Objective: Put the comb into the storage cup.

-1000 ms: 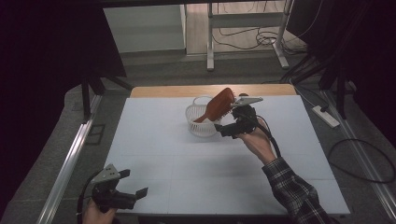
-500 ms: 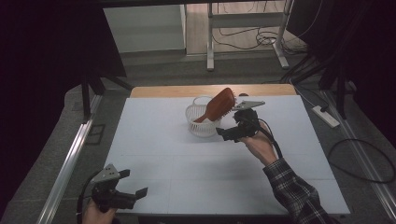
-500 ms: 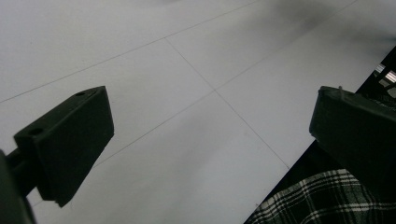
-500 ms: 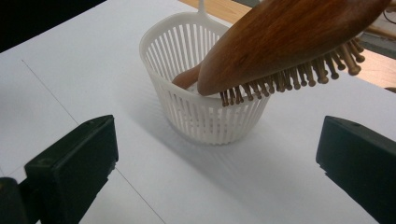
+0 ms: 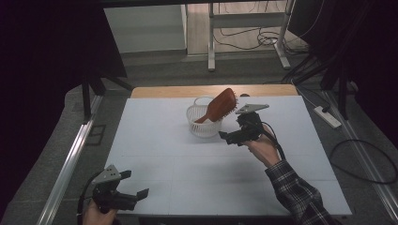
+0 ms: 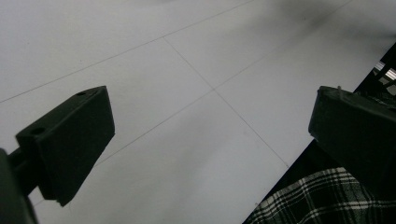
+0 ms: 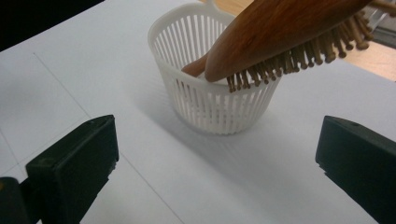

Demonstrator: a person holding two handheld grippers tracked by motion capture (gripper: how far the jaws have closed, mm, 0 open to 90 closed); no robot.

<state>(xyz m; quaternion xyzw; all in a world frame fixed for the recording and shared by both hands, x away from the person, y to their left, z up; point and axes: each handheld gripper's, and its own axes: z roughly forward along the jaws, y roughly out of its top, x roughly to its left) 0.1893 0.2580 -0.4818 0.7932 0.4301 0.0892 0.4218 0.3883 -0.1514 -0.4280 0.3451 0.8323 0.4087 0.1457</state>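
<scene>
A brown wooden hairbrush leans in a white slotted basket, handle down inside and bristled head sticking out over the rim to the right. My right gripper is open, just in front and to the right of the basket, with nothing between its jaws. My left gripper is open above the white table near its front left corner, jaws wide apart and empty.
The white table top has a wooden strip along its far edge. A plaid sleeve reaches in from the lower right. Metal rails, table legs and cables lie on the dark floor around.
The right gripper has let go of the hairbrush and drawn back toward the person. The brush now rests in the basket. The left gripper has not moved.
</scene>
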